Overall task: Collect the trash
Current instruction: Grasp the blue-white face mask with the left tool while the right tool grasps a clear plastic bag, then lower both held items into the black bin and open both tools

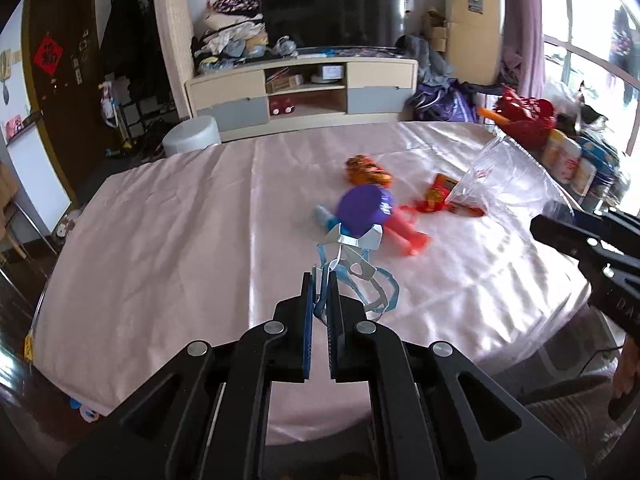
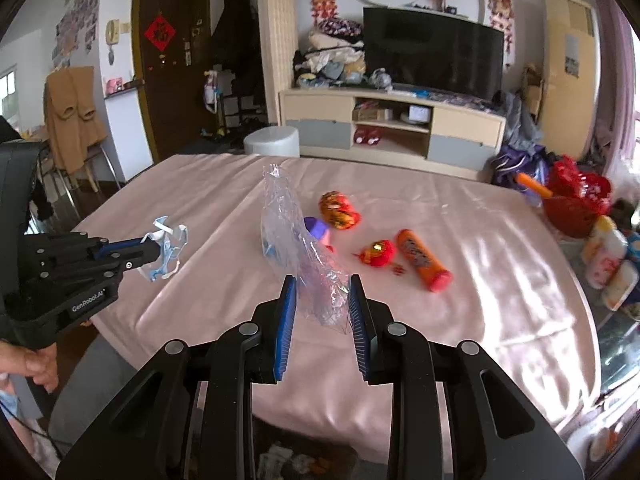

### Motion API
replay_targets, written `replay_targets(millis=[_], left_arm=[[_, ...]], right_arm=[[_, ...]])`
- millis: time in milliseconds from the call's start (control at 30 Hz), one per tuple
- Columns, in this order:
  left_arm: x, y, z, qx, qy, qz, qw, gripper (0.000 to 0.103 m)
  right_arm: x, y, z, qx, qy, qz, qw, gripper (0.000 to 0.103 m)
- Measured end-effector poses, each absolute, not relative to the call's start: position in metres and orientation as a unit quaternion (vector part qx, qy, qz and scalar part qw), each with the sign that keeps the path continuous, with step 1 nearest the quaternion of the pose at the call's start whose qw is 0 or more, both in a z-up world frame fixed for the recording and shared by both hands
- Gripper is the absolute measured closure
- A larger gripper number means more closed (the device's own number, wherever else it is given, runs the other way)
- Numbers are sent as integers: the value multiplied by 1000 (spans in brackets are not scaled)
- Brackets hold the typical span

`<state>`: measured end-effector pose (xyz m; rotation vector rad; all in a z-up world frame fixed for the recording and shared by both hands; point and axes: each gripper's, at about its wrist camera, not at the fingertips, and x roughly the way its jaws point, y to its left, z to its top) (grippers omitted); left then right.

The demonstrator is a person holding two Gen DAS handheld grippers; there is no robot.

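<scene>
My left gripper (image 1: 322,280) is shut on a tangle of blue and white strips (image 1: 356,280), held above the pink-covered table (image 1: 180,240). From the right wrist view the same gripper (image 2: 154,246) and strips (image 2: 166,248) hang at the left. My right gripper (image 2: 322,282) is shut on a clear plastic bag (image 2: 296,240), which stands up off the cloth (image 2: 480,280). In the left wrist view that gripper (image 1: 540,228) and bag (image 1: 504,176) are at the right. On the cloth lie an orange-gold wrapper (image 2: 338,210), a purple-capped item (image 2: 316,227), a red ball-like piece (image 2: 378,253) and an orange tube (image 2: 422,258).
A red basket (image 2: 576,204) and several bottles (image 2: 608,256) crowd the table's right edge. A white stool (image 2: 272,140) and a TV cabinet (image 2: 392,120) stand beyond the far edge. A person's hand (image 2: 36,364) grips the left tool's handle.
</scene>
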<state>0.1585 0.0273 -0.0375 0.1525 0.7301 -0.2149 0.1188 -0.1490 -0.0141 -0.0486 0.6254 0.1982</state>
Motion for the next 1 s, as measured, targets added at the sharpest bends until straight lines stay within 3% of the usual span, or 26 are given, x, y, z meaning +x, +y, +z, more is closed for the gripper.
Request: replay_targets(millis=[333, 633, 1000], left_arm=[[82, 0, -67, 67, 373, -130, 916, 98], [39, -14, -130, 76, 419, -135, 895, 98], [26, -12, -208, 59, 500, -142, 852, 98]], right_arm=[[49, -188, -33, -23, 310, 93, 946, 76], [25, -190, -125, 27, 403, 124, 907, 76], [17, -168, -198, 41, 481, 118, 868, 76]])
